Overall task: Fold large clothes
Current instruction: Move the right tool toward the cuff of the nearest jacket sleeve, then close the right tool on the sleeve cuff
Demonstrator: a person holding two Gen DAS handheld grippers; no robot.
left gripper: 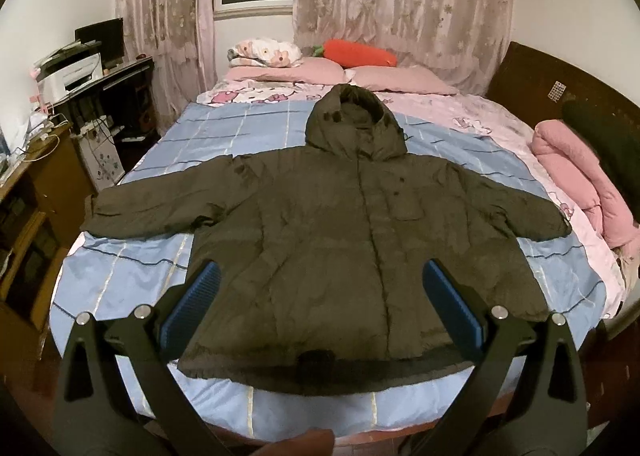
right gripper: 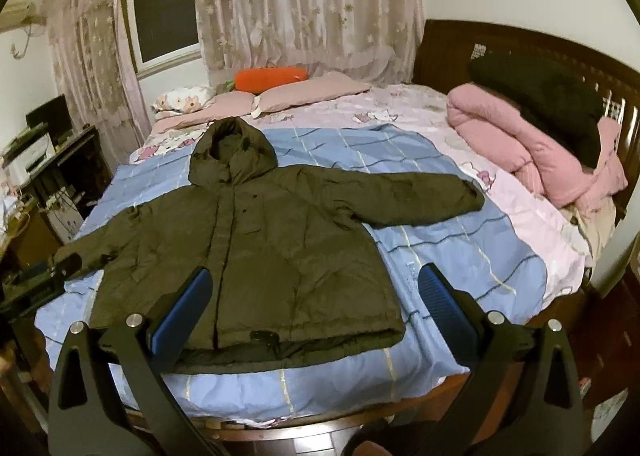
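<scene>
Jaws apart, jacket point(left gripper: 320, 240) flat on bed point(left gripper: 132, 276)

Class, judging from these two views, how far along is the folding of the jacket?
Done: the jacket lies flat on the bed, front up, both sleeves spread out and the hood extended. In hand: nothing; the left gripper and right gripper are both open above its hem, gripping nothing. Left: every fold, since no sleeve or side has been turned in yet.
</scene>
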